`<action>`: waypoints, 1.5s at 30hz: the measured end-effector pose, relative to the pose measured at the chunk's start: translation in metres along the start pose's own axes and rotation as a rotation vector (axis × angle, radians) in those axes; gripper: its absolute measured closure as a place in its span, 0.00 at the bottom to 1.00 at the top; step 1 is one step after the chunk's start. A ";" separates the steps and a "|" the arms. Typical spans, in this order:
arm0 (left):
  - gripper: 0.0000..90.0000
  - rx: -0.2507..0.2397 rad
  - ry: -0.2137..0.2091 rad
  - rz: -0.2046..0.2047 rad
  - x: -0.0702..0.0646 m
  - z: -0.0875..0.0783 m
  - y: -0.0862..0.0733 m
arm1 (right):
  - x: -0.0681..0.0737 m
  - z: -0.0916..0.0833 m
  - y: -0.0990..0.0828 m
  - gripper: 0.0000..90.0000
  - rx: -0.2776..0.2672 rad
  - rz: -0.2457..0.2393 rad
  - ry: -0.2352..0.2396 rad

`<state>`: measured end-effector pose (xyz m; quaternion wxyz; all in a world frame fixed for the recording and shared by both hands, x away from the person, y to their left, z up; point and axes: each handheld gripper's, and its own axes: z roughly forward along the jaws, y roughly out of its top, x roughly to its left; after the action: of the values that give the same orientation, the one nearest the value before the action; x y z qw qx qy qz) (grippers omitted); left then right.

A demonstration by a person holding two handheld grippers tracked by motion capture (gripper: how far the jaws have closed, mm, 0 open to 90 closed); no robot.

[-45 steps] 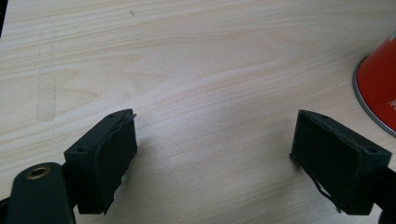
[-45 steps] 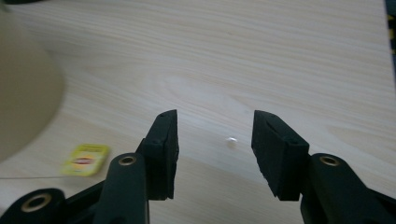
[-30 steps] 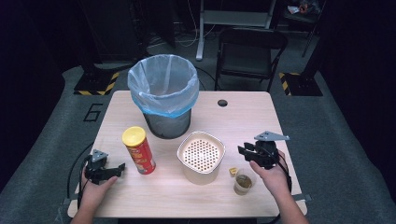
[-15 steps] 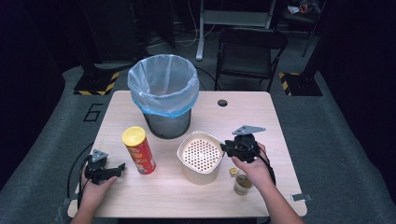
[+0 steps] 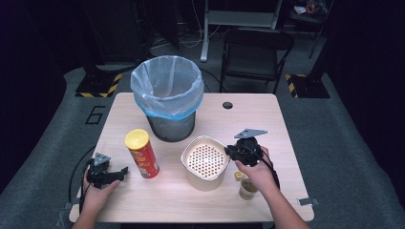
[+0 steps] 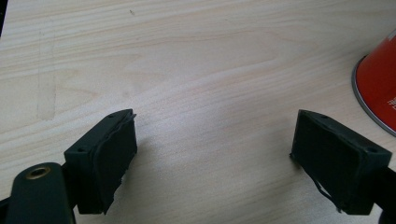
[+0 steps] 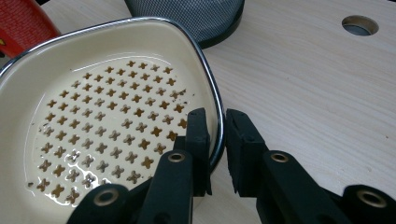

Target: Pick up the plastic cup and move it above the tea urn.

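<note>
A cream basket (image 5: 184,157) with a perforated bottom and a chrome rim (image 7: 140,22) stands at the table's middle front. My right gripper (image 5: 232,151) has just been closing and is shut on its right rim: in the right gripper view (image 7: 215,116) one jaw is inside the wall and the other outside. My left gripper (image 5: 122,172) rests on the table at the front left, jaws wide open (image 6: 215,135) with only bare wood between them. A red chips can (image 5: 142,153) with a yellow lid stands just right of it, its base (image 6: 380,88) at the view's edge.
A mesh trash bin (image 5: 167,95) with a blue liner stands behind the basket, its base (image 7: 196,14) close by. A small jar (image 5: 248,187) and a yellow cap (image 5: 237,176) sit under my right hand. A cable hole (image 5: 227,105) is at the back; a chair (image 5: 255,47) stands beyond.
My right gripper moved left from the table's right side to the basket's right rim and took hold of it. The left gripper stayed where it was.
</note>
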<state>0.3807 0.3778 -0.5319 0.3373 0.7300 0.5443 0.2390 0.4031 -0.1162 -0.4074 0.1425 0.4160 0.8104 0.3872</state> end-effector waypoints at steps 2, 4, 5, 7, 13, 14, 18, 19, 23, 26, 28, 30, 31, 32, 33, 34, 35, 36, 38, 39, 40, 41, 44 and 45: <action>0.15 0.001 0.000 0.000 0.000 0.000 0.000 | 0.001 -0.002 -0.002 0.88 -0.004 -0.014 0.001; 0.15 0.001 0.000 0.000 0.000 0.000 0.000 | 0.002 -0.003 -0.004 0.88 -0.005 -0.020 0.009; 0.15 0.000 0.000 0.000 0.000 0.000 0.000 | 0.002 -0.004 -0.005 0.88 -0.004 -0.023 0.016; 0.15 0.000 0.000 0.001 0.000 0.000 0.000 | 0.001 -0.006 -0.006 0.89 -0.005 -0.023 0.025; 0.15 0.000 0.000 0.000 0.000 0.000 0.000 | -0.003 -0.009 -0.008 0.91 0.004 -0.039 0.074; 0.15 0.000 0.000 0.000 0.000 0.000 0.000 | -0.002 -0.010 -0.009 0.91 0.005 -0.030 0.076; 0.15 0.000 0.000 0.001 0.000 0.000 0.000 | -0.002 -0.013 -0.012 0.90 0.004 -0.050 0.078; 0.15 0.001 0.001 0.001 0.000 0.000 0.000 | -0.001 -0.014 -0.013 0.90 0.004 -0.049 0.080; 0.15 0.000 0.000 0.000 0.000 0.000 0.000 | -0.001 -0.017 -0.016 0.90 0.005 -0.053 0.084; 0.15 0.000 0.000 0.000 0.000 0.000 0.000 | 0.000 -0.019 -0.017 0.90 0.005 -0.056 0.085; 0.15 0.000 0.000 0.000 0.000 0.000 0.000 | 0.000 -0.019 -0.017 0.90 0.004 -0.055 0.082; 0.15 0.000 0.001 0.001 0.000 0.000 0.000 | 0.002 -0.021 -0.017 0.82 -0.016 -0.073 0.070; 0.15 0.001 0.000 0.000 0.000 0.000 0.000 | 0.003 -0.023 -0.017 0.76 -0.031 -0.077 0.068; 0.15 0.000 0.000 0.001 0.000 0.000 0.000 | 0.004 -0.025 -0.016 0.70 -0.049 -0.092 0.066; 0.15 0.000 0.000 0.000 0.000 0.000 0.000 | 0.005 -0.029 -0.016 0.66 -0.068 -0.095 0.060; 0.15 0.000 0.000 0.000 0.000 0.000 0.000 | 0.006 -0.033 -0.017 0.61 -0.090 -0.102 0.057; 0.15 0.000 0.000 0.000 0.000 0.000 0.000 | 0.006 -0.036 -0.017 0.57 -0.103 -0.099 0.052; 0.15 0.000 0.000 0.000 0.000 0.000 0.000 | 0.005 -0.040 -0.020 0.51 -0.134 -0.108 0.045; 0.15 0.000 0.000 0.000 0.000 0.000 0.000 | 0.004 -0.046 -0.024 0.46 -0.158 -0.107 0.022; 0.15 0.000 0.000 0.001 0.000 0.000 0.000 | 0.004 -0.049 -0.028 0.43 -0.167 -0.109 0.007; 0.15 0.000 0.001 0.000 0.000 0.000 0.000 | 0.003 -0.052 -0.032 0.41 -0.169 -0.108 -0.008; 0.15 0.000 0.000 0.001 0.000 0.000 0.000 | 0.002 -0.054 -0.034 0.38 -0.167 -0.105 -0.018; 0.15 0.000 0.000 0.001 0.000 0.000 0.000 | -0.001 -0.061 -0.047 0.33 -0.160 -0.090 -0.045; 0.15 0.001 0.000 0.001 0.000 0.000 0.000 | -0.001 -0.062 -0.050 0.32 -0.161 -0.083 -0.046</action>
<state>0.3807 0.3779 -0.5319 0.3370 0.7303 0.5441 0.2390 0.3411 -0.1662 -0.4035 0.2098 0.3783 0.7896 0.4352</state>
